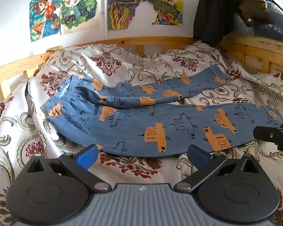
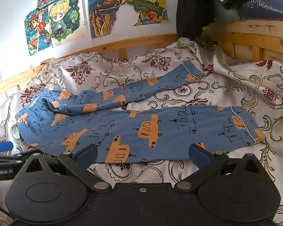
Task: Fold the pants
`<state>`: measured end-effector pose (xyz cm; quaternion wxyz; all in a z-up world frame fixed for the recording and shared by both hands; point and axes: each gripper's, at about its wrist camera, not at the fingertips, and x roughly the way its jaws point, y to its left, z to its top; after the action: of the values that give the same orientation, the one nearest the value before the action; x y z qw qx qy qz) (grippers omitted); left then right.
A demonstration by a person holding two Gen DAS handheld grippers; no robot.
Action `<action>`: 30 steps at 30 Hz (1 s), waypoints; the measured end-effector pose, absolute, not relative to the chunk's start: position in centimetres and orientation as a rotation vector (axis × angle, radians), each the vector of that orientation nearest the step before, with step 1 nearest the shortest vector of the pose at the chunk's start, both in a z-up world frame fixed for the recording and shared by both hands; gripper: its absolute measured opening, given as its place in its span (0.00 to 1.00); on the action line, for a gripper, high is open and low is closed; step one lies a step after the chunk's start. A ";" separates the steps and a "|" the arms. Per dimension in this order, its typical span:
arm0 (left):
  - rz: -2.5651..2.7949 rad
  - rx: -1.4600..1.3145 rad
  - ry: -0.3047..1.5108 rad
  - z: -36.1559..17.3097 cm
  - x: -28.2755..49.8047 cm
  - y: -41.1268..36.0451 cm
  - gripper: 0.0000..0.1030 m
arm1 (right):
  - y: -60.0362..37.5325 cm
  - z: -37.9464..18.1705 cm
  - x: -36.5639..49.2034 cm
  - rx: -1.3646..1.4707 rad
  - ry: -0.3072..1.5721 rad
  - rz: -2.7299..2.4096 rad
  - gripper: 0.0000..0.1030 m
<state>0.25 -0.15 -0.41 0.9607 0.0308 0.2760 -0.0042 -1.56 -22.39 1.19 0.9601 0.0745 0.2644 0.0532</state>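
Left wrist view: blue pants [image 1: 141, 128] with orange vehicles lie unfolded, legs apart

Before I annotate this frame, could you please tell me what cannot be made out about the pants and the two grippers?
- Near edge of the pants: in both wrist views the gripper fingers cover parts of it.
- Underside of the pants: hidden against the bedspread.
- Right gripper in the left wrist view: cut off by the right edge.
- Left gripper in the right wrist view: only a blue fingertip at the left edge.
- Dark clothes: cut off by the top edge.
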 end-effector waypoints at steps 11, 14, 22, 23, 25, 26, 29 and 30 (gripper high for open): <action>0.060 0.034 0.630 -0.6 1.4 -0.3 1.00 | -23.2 1.9 -1.5 0.178 0.512 0.094 0.99; 0.125 0.005 0.649 0.2 2.8 0.2 1.00 | -23.6 2.0 -1.8 0.138 0.478 0.040 0.99; 0.086 0.203 0.650 6.5 12.1 2.5 1.00 | -25.7 1.4 -0.2 0.089 0.508 0.021 1.00; 0.073 0.256 0.644 7.2 14.0 2.6 1.00 | -26.1 1.4 0.2 0.079 0.519 0.039 0.99; 0.048 0.345 0.623 8.3 17.5 2.4 1.00 | -27.1 1.8 1.7 0.045 0.557 0.113 1.00; 0.010 0.384 0.614 8.4 20.0 2.4 1.00 | -27.8 2.1 3.2 0.014 0.577 0.166 1.00; -0.068 0.456 0.667 7.4 27.1 2.8 1.00 | -29.2 3.2 8.6 -0.112 0.594 0.309 0.99; -0.076 0.466 0.699 6.8 29.1 3.2 1.00 | -29.5 3.4 11.2 -0.141 0.616 0.346 0.99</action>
<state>29.14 3.18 6.84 0.9124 0.2260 0.3391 -0.0369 11.22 -29.55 3.40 0.9359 -0.0688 0.3013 0.1693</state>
